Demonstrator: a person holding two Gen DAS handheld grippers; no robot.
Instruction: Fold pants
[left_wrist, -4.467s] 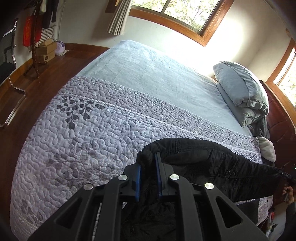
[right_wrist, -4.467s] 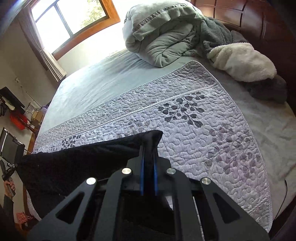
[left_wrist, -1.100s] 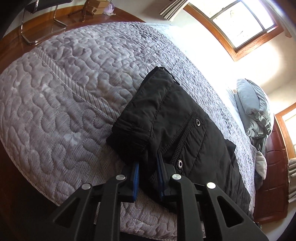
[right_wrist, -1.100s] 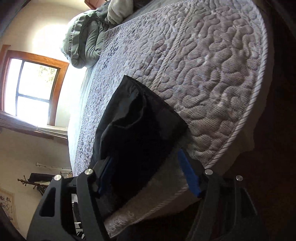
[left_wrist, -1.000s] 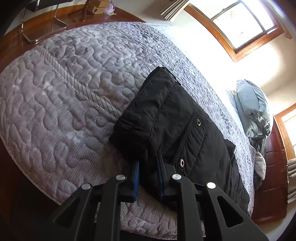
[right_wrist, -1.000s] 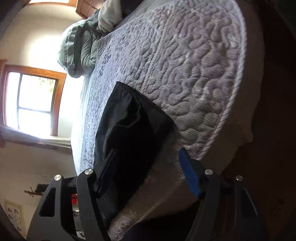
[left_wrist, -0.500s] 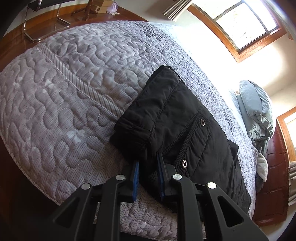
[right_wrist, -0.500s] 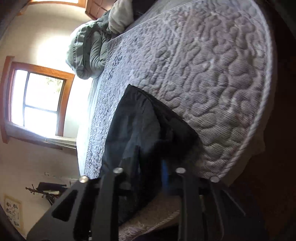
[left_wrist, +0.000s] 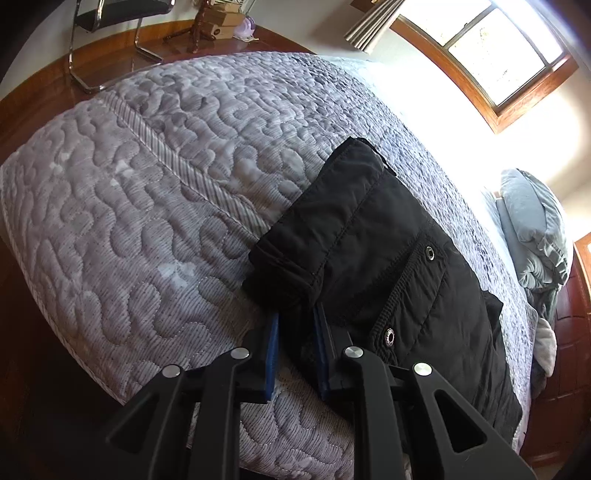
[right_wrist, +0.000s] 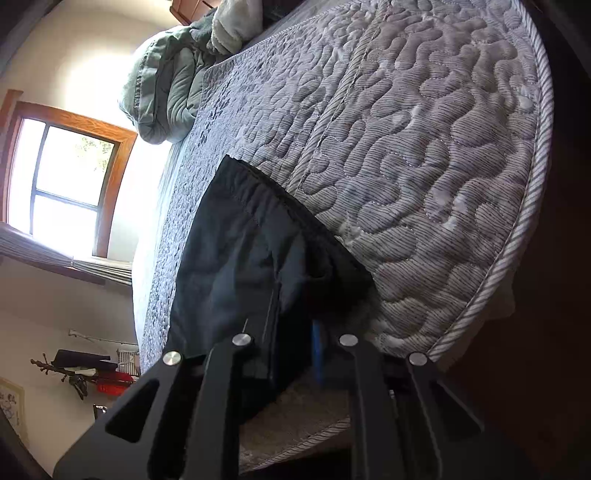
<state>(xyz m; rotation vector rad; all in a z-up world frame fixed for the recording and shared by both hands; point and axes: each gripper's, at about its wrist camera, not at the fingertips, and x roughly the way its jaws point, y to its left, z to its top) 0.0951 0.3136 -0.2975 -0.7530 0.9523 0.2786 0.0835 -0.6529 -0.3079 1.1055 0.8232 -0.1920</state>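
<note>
Black folded pants (left_wrist: 388, 240) lie on the grey quilted bedspread (left_wrist: 147, 184) near the bed's near edge, snap buttons showing. My left gripper (left_wrist: 295, 321) is shut on their near corner, with black cloth pinched between the blue pads. In the right wrist view the pants (right_wrist: 240, 240) run away toward the window. My right gripper (right_wrist: 295, 317) holds their near end at the bedspread's (right_wrist: 424, 147) corded edge. Cloth sits between its pads, and its jaws are opening slightly.
Grey pillows (left_wrist: 532, 229) and a dark wooden headboard (left_wrist: 569, 332) lie at the far end of the bed. A chair (left_wrist: 110, 22) stands on the wooden floor beyond the left bed corner. The bed's rounded edge (right_wrist: 517, 240) drops off just right of my right gripper.
The pants, held up above the bed several seconds ago, now lie on it. Within the last second my right gripper went from wide open to closed on the pants' end. The left grip is unchanged.
</note>
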